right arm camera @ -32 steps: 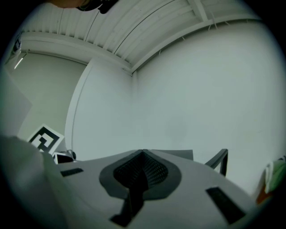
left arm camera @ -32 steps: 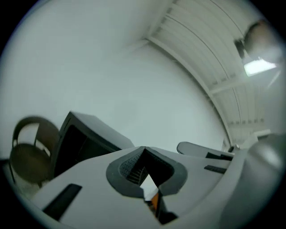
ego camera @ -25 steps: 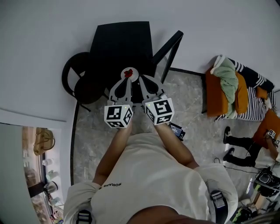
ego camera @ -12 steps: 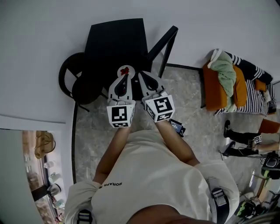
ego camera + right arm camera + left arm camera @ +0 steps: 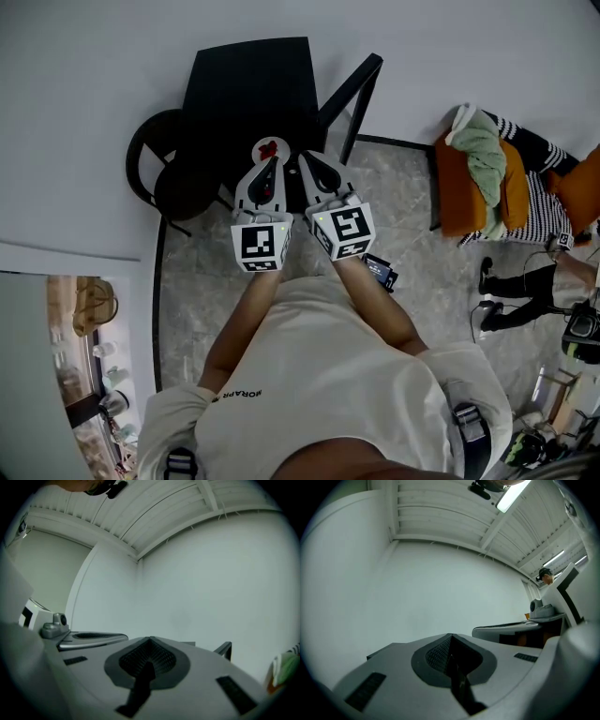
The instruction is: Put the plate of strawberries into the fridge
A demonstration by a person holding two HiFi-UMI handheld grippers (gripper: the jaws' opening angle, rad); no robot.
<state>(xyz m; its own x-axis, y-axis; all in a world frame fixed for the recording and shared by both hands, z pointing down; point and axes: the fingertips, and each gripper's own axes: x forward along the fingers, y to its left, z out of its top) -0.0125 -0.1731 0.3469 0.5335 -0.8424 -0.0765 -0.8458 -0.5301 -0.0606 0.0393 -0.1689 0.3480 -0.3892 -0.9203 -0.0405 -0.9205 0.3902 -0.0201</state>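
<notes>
While the left tongs (image 5: pixel 269 171) and right tongs (image 5: pixel 309 164) are closed on nothing, they must be opened first — then the plate (image 5: pixel 260 147) should be gripped by its rim and kept level.

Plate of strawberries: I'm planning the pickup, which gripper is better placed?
Probably left: the left gripper points straight at the plate; the right gripper sits beside it. Both are shut.

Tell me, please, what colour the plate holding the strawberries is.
The plate is white; the head view shows it best.

One left gripper (image 5: pixel 272 164), one right gripper (image 5: pixel 307 159), one plate (image 5: pixel 259 150), one black table (image 5: pixel 246 84)
</notes>
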